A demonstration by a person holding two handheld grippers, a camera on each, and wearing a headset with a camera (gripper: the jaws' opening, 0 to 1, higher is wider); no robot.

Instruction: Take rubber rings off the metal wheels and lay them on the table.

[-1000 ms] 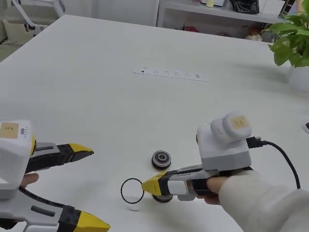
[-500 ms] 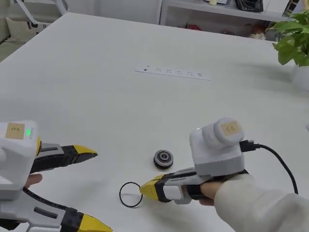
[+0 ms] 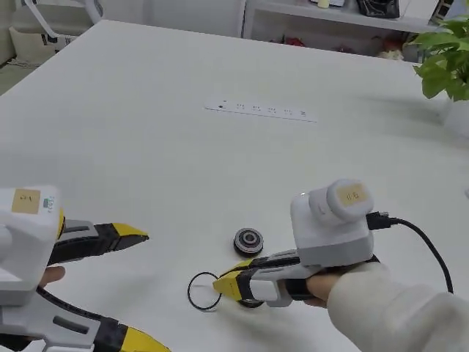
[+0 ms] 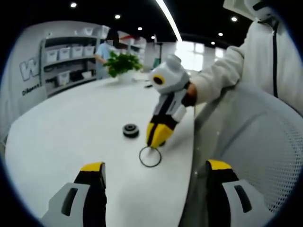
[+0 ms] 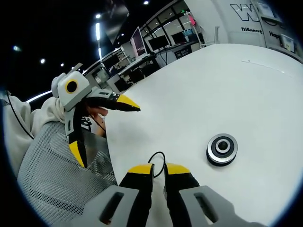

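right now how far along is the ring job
One rubber ring is off and lying flat on the table. The right gripper pinches its edge, jaws nearly closed, so release is pending. The left gripper is open and empty. The metal wheel beside the ring shows a dark outer band, possibly a ring to remove.

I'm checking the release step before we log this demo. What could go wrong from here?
1. The right gripper seems to pinch the rubber ring by one edge at the table; on opening, the ring may cling to a pad or spring aside.
2. The metal wheel lies close beside that gripper; a careless pull-back could knock it rolling.
3. The left gripper waits open nearby; reaching in could nudge the ring.
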